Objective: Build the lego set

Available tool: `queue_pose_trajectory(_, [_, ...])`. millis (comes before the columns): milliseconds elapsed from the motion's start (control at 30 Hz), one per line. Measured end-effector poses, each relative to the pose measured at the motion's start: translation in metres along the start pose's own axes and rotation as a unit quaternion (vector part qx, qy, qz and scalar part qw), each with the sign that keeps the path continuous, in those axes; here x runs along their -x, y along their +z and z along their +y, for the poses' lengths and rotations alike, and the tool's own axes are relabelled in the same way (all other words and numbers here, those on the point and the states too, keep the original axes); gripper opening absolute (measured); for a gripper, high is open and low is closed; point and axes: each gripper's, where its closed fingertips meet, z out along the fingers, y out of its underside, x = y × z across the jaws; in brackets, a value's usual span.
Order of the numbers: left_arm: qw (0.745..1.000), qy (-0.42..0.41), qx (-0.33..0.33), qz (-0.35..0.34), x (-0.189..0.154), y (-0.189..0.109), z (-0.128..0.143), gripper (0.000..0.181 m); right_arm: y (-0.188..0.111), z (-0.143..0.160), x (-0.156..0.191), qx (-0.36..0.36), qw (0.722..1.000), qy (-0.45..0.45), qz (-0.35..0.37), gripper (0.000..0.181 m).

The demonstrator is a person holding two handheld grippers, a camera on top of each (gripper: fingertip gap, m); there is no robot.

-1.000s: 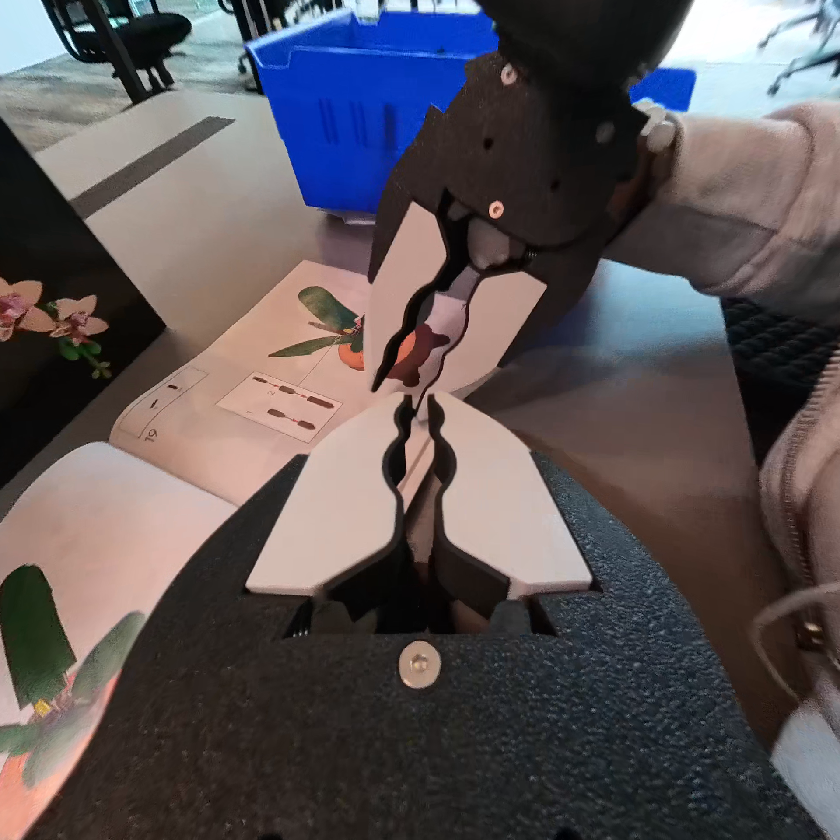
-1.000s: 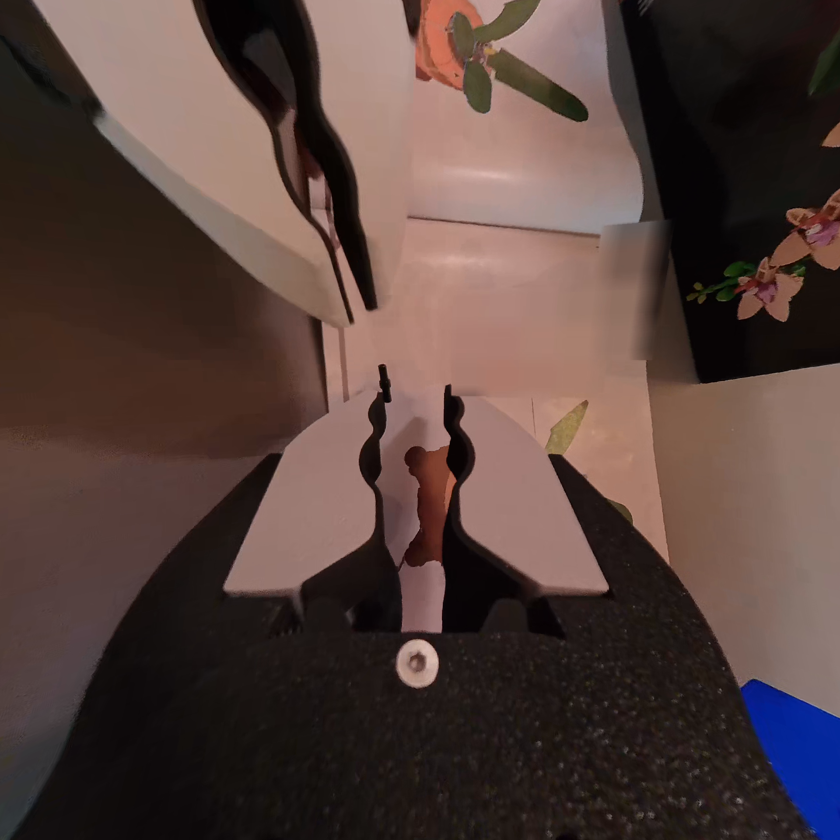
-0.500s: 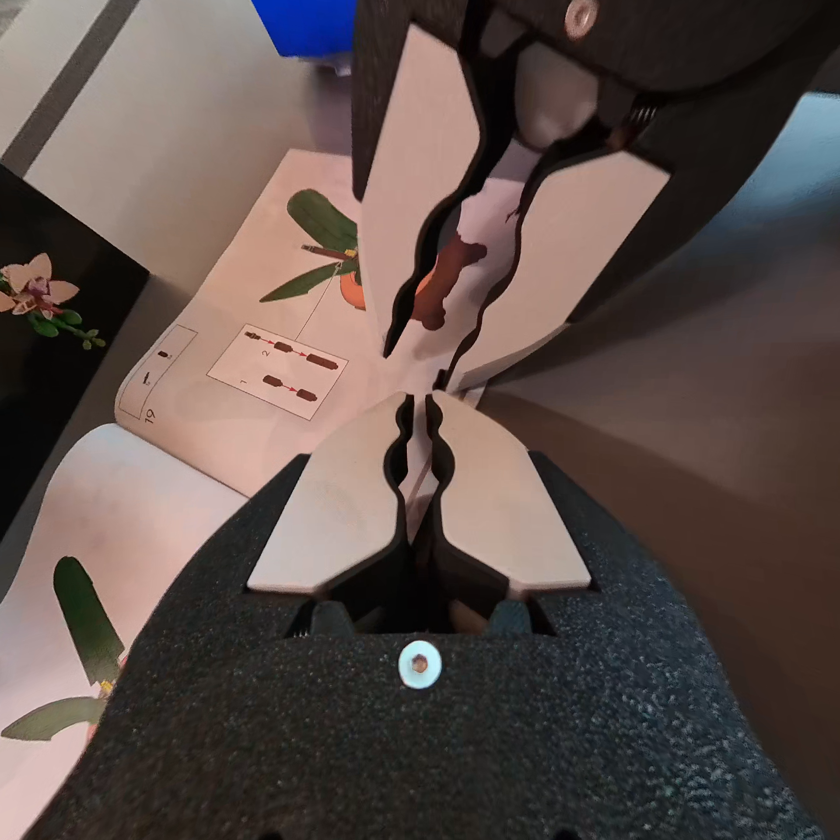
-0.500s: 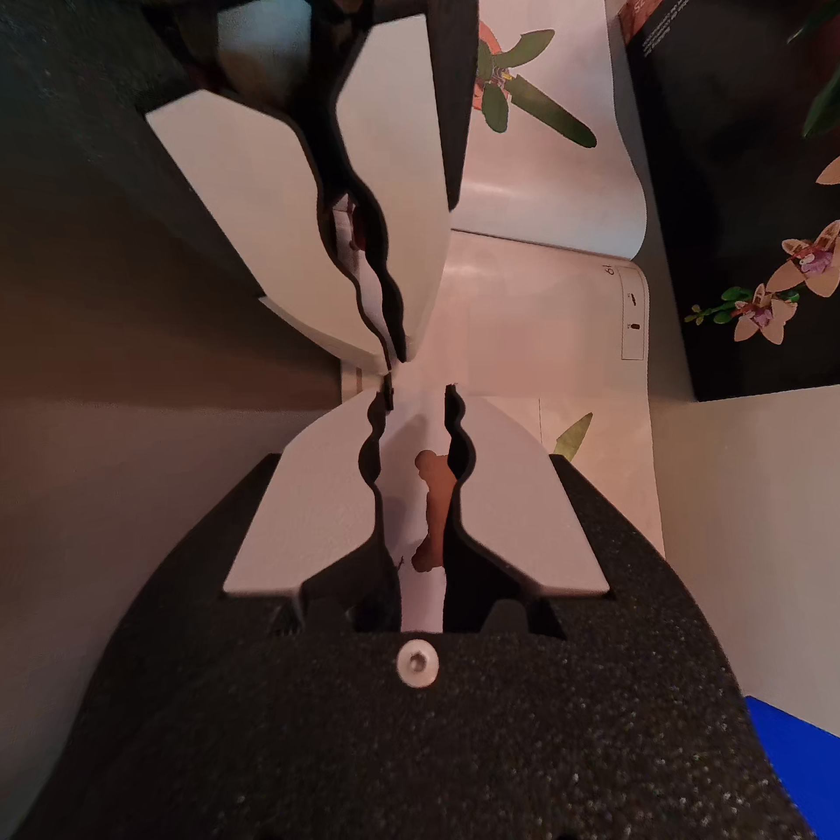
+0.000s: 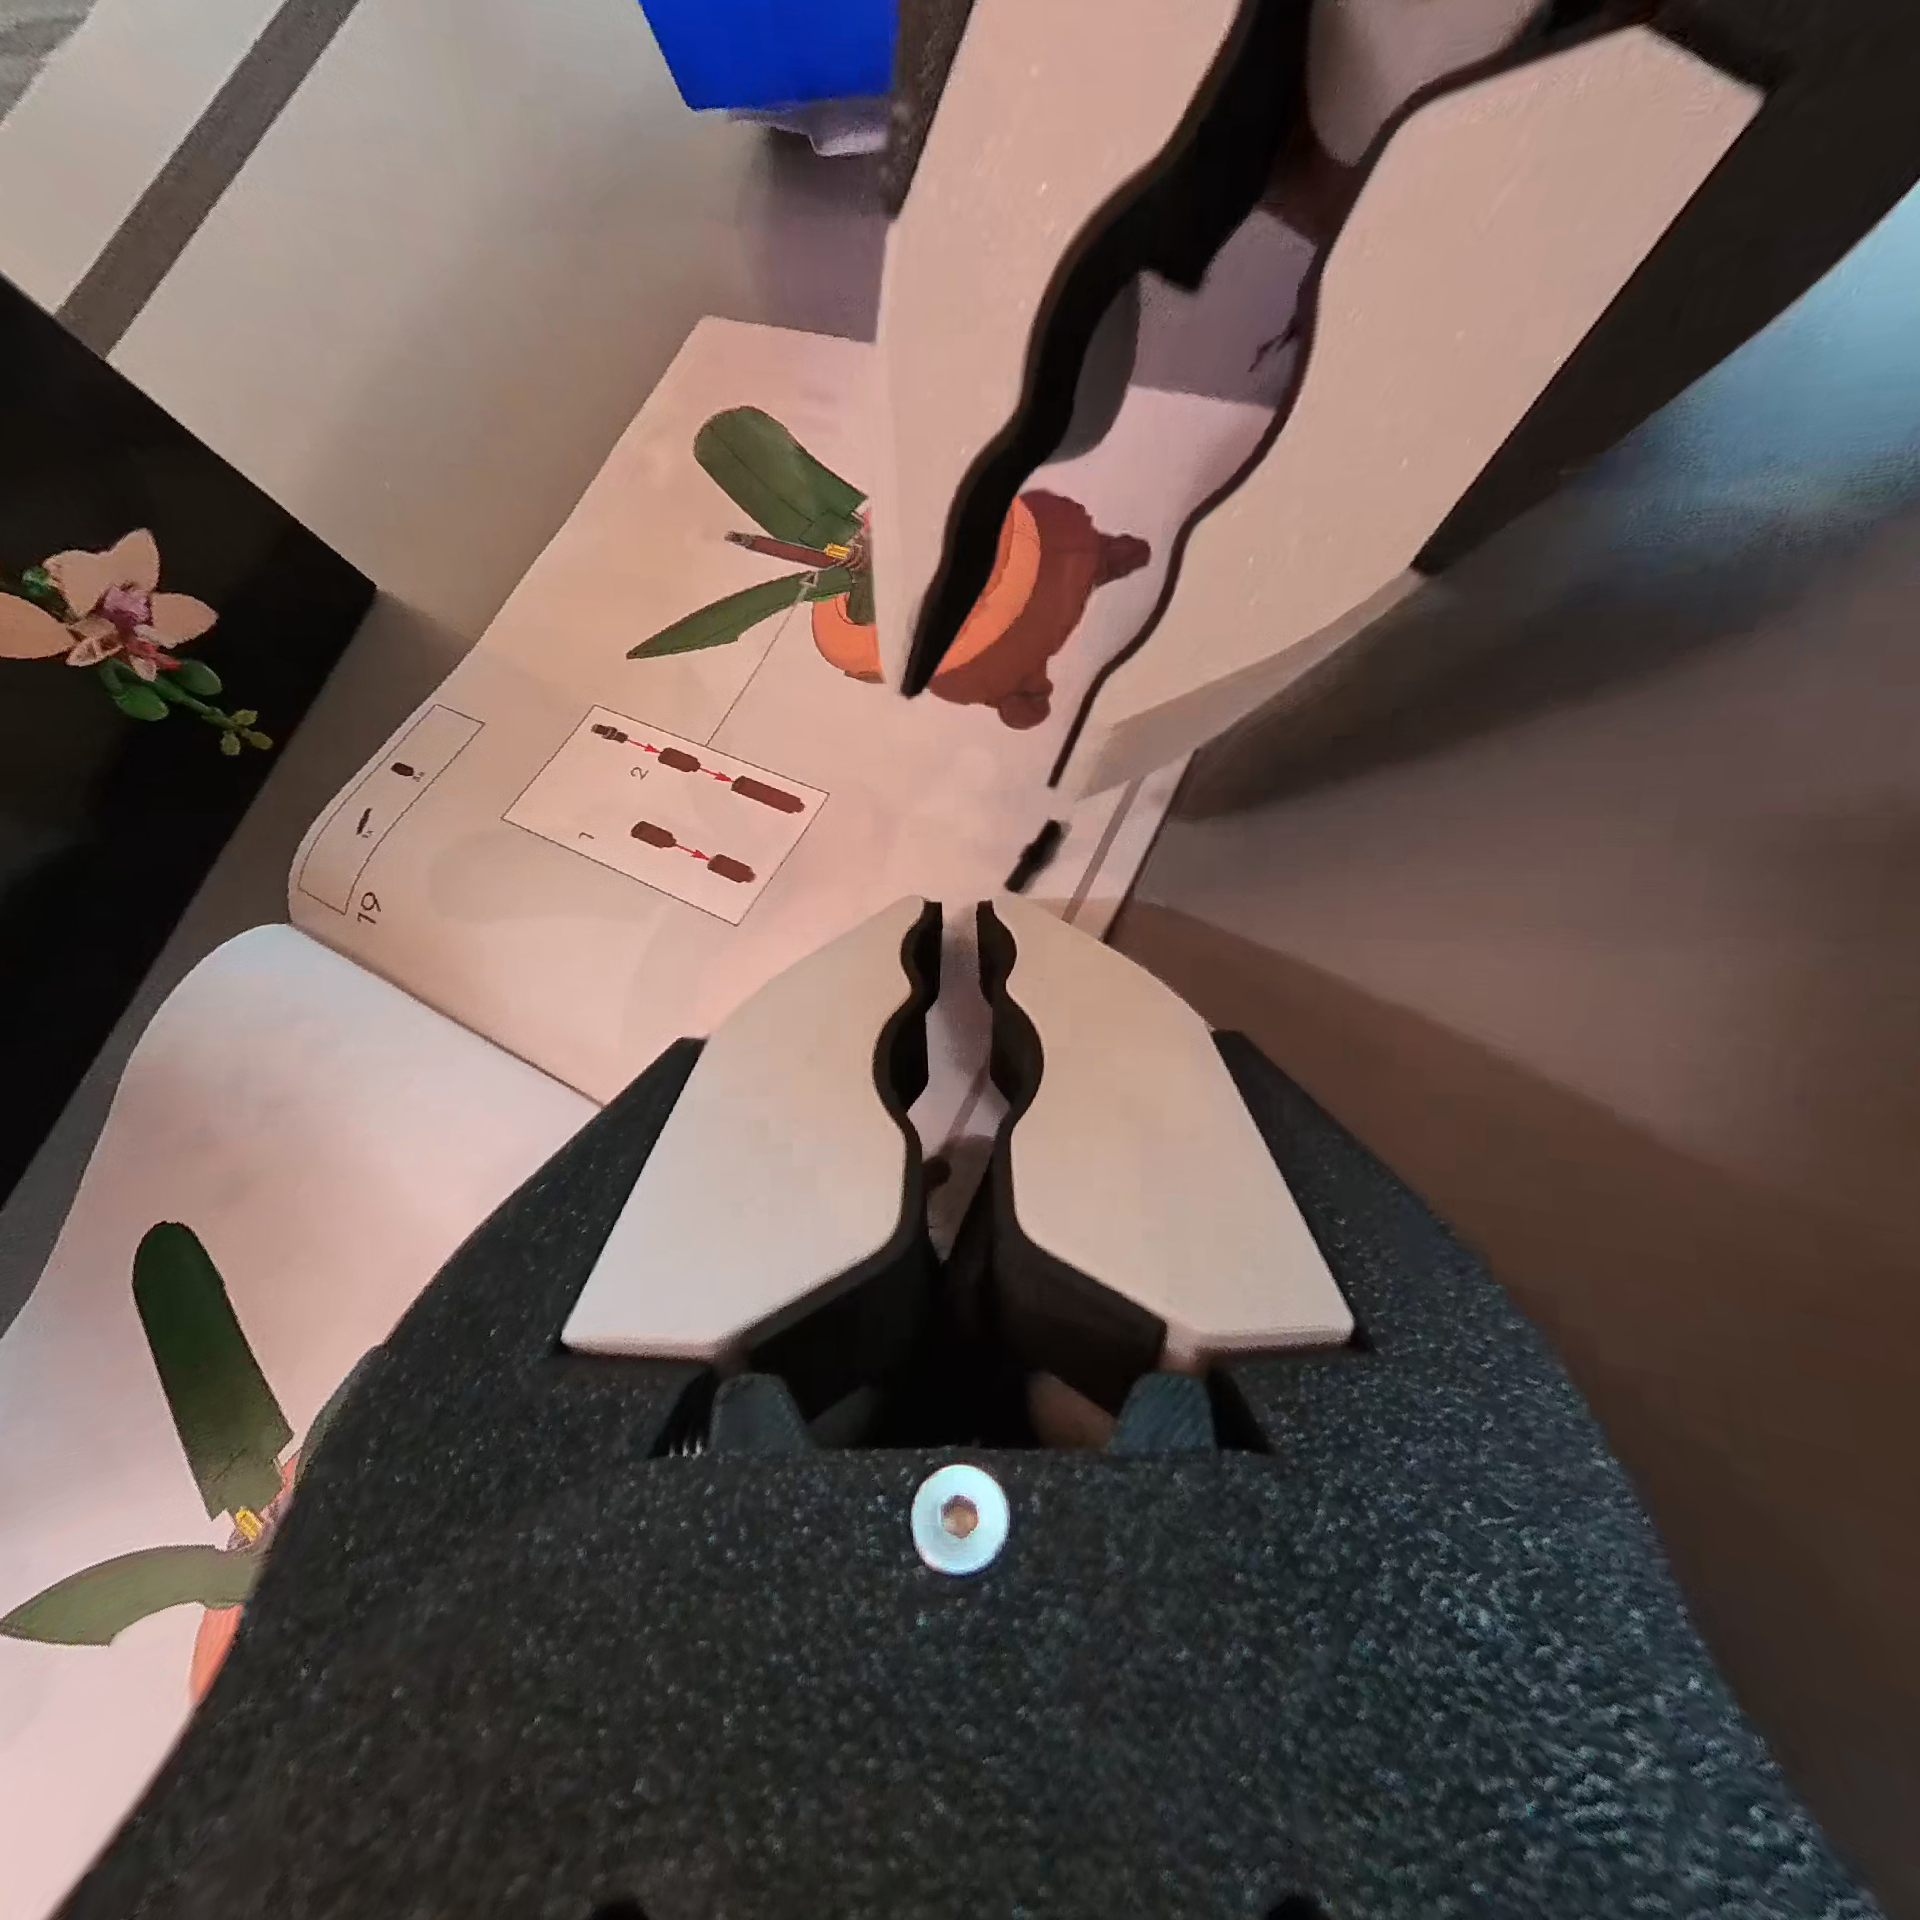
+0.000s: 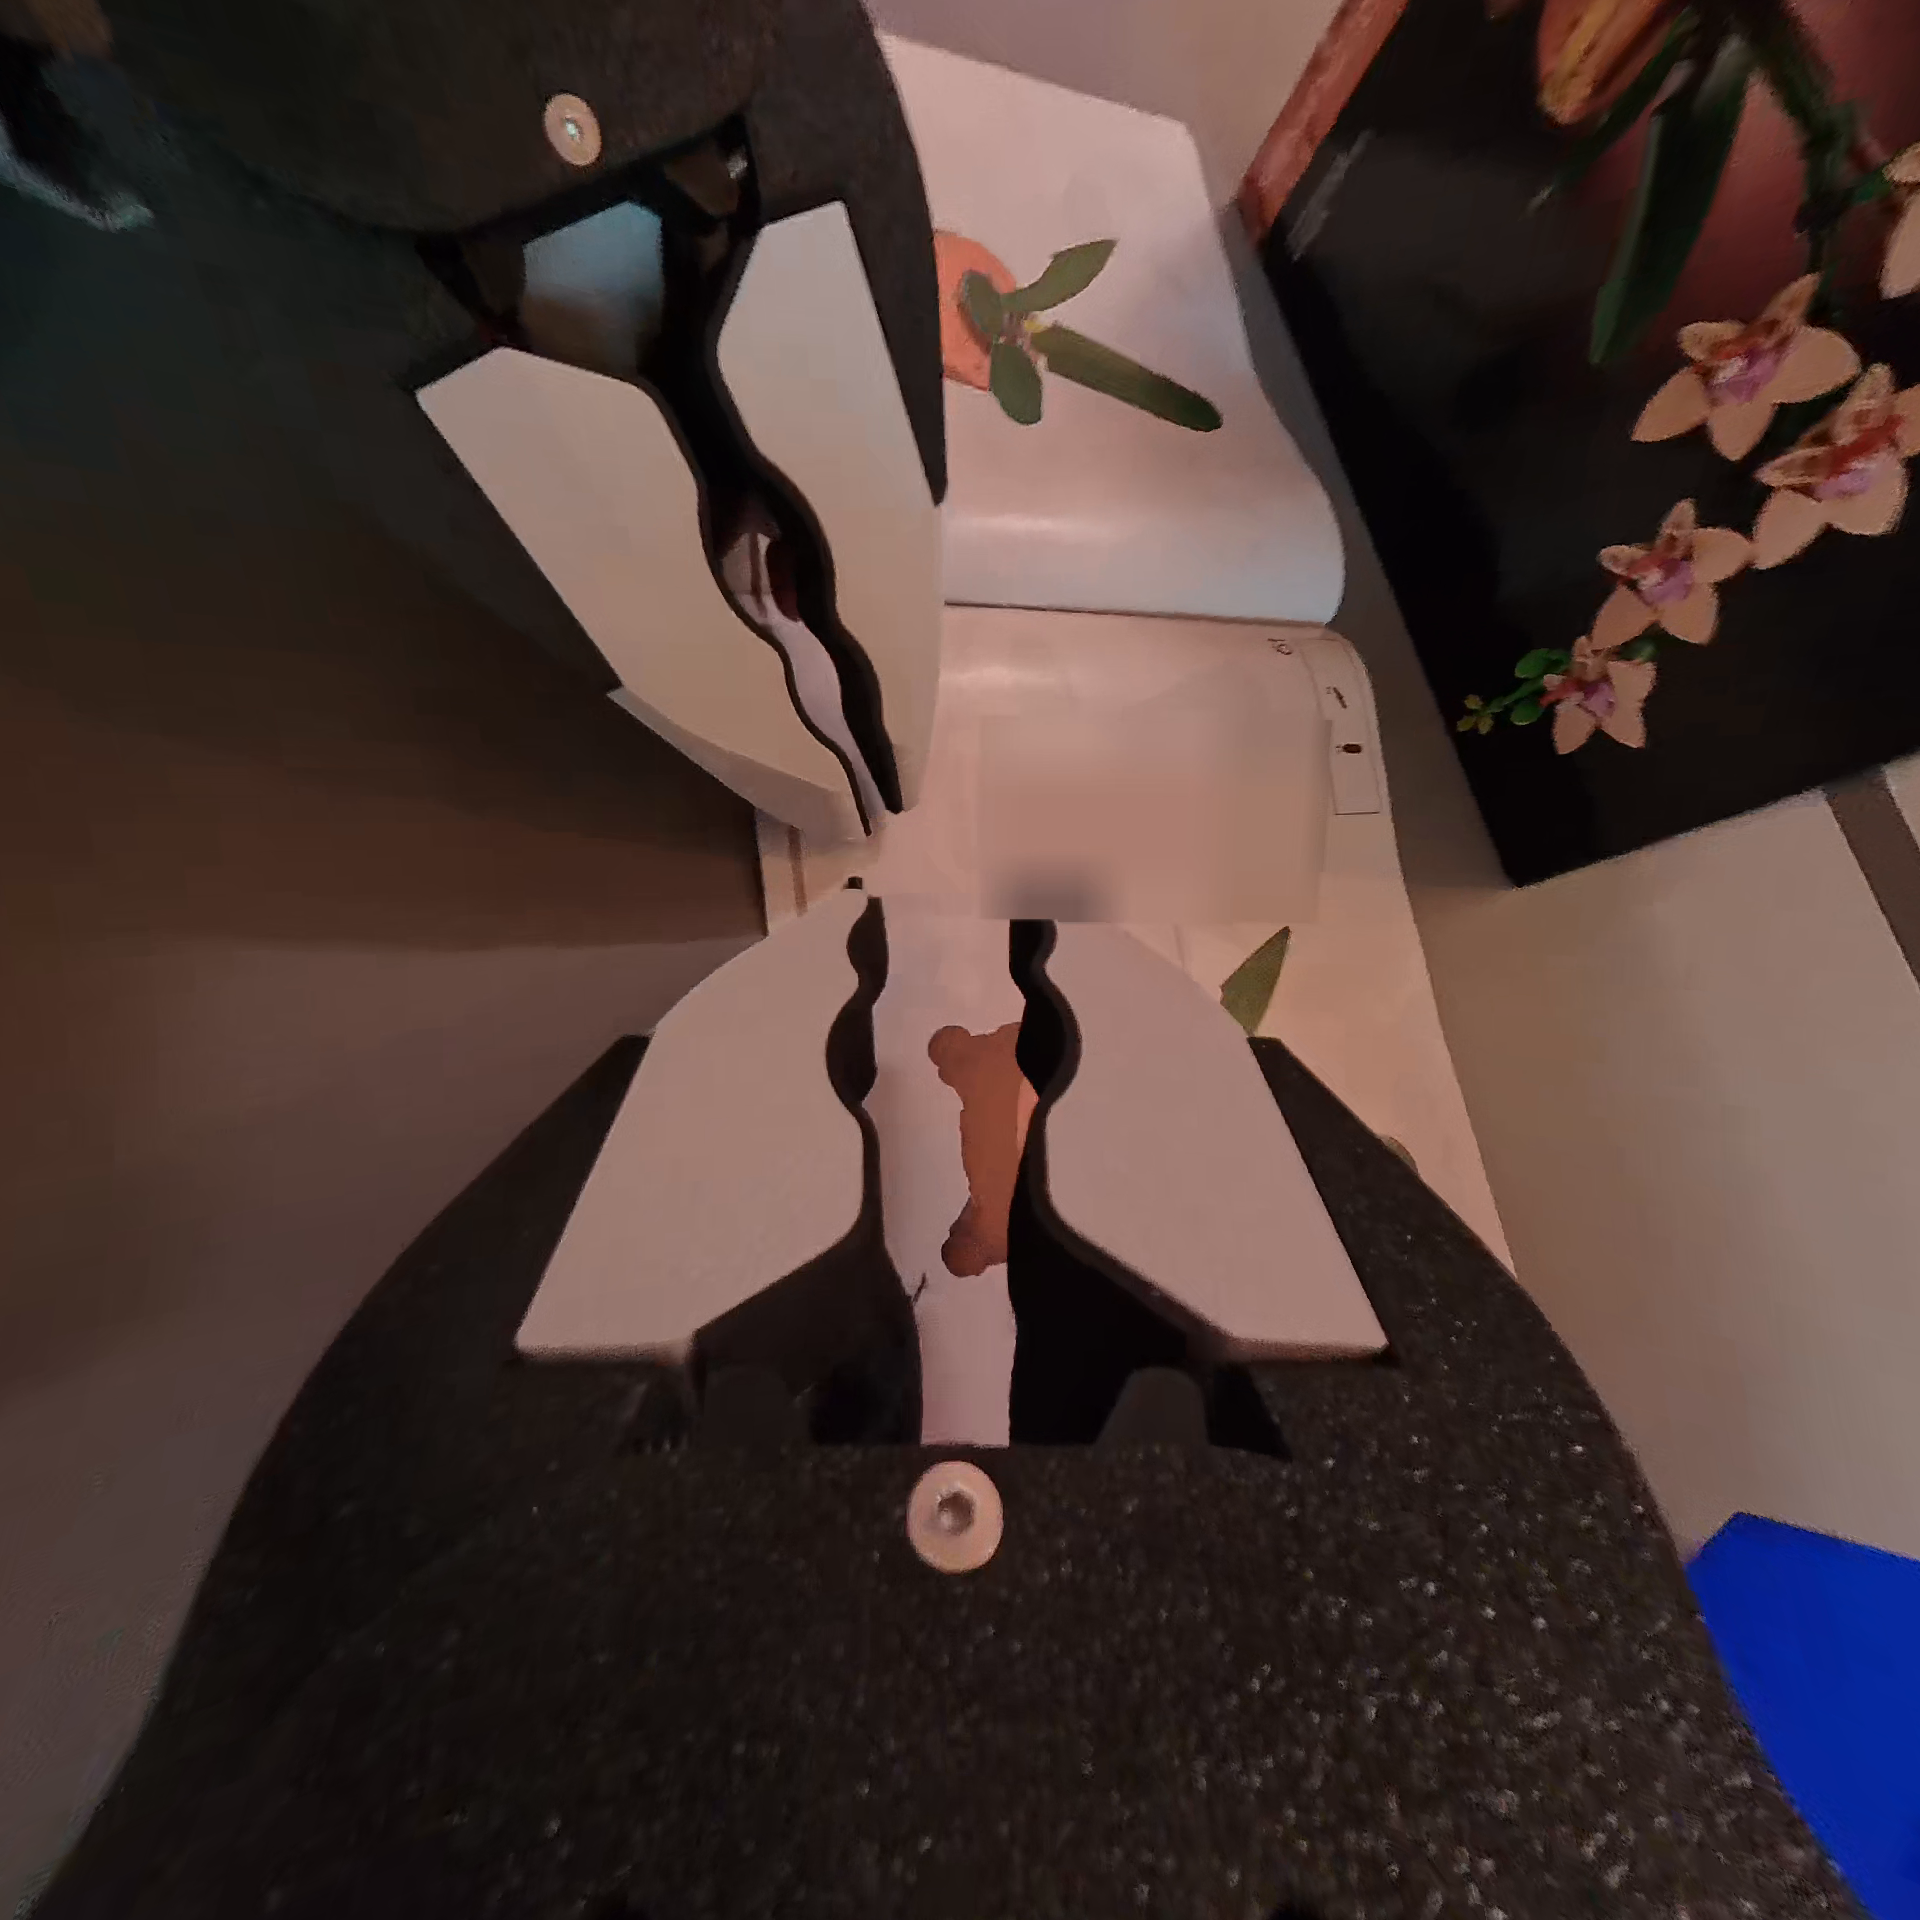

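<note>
Fig. My left claw [image 5: 954, 906], clenched on a brown piece [image 6: 774, 566], has drawn tip-to-tip with my released right claw [image 6: 951, 920] over the manual [image 5: 582, 665], lower centre. I judge the handover is imminent.

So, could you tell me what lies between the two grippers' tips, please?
A small black piece, over the open instruction booklet, lies between the left gripper and the right gripper; whether either touches it is unclear. The left wrist view shows it.
</note>
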Motion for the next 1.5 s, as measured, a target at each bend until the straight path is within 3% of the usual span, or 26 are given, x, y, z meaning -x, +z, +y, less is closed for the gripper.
queue_pose_trajectory(200, [0.999,-0.029,-0.02,0.007,0.003,-0.004,-0.004,0.006,-0.008,0.017,0.012,0.043,0.998,0.034,-0.009,0.012])
queue_pose_trajectory(367, [0.999,-0.023,-0.028,-0.003,0.004,-0.006,-0.006,0.007,-0.01,0.017,0.016,0.037,0.998,0.047,0.005,0.009])
queue_pose_trajectory(500, [0.997,-0.039,-0.064,-0.007,0.008,-0.012,-0.015,0.008,-0.027,-0.024,-0.006,-0.11,0.986,0.104,0.064,0.006])
queue_pose_trajectory(633, [0.989,-0.083,-0.126,0.002,0.013,-0.025,-0.029,0.009,-0.06,-0.062,-0.028,-0.316,0.924,0.187,0.109,0.011])
queue_pose_trajectory(767, [0.983,-0.115,-0.14,0.0,0.022,-0.03,-0.029,0.03,-0.061,-0.06,-0.028,-0.332,0.911,0.212,0.12,0.072])
queue_pose_trajectory(867, [0.984,-0.116,-0.138,-0.018,0.028,-0.029,-0.027,0.057,-0.069,-0.071,-0.024,-0.368,0.899,0.201,0.123,0.08])
queue_pose_trajectory(967, [0.98,-0.108,-0.161,-0.04,0.033,-0.034,-0.033,0.068,-0.083,-0.085,-0.022,-0.419,0.876,0.21,0.11,0.075])
queue_pose_trajectory(1033, [0.973,-0.099,-0.199,-0.061,0.038,-0.042,-0.041,0.062,-0.094,-0.094,-0.022,-0.447,0.862,0.212,0.107,0.068])
queue_pose_trajectory(1067, [0.968,-0.099,-0.22,-0.07,0.041,-0.047,-0.046,0.054,-0.101,-0.098,-0.021,-0.457,0.859,0.203,0.112,0.054])
queue_pose_trajectory(1133, [0.959,-0.104,-0.252,-0.081,0.046,-0.055,-0.052,0.028,-0.119,-0.104,-0.025,-0.465,0.853,0.171,0.163,0.005])
queue_pose_trajectory(1200, [0.956,-0.111,-0.258,-0.083,0.048,-0.058,-0.052,0.006,-0.143,-0.109,-0.033,-0.475,0.838,0.159,0.217,0.0])
queue_pose_trajectory(1300, [0.961,-0.102,-0.248,-0.07,0.045,-0.055,-0.049,0.0,-0.171,-0.116,-0.037,-0.48,0.829,0.167,0.234,0.0])
queue_pose_trajectory(1500, [0.97,-0.07,-0.222,-0.069,0.04,-0.05,-0.045,0.0,-0.201,-0.116,-0.024,-0.406,0.882,0.162,0.178,0.014])
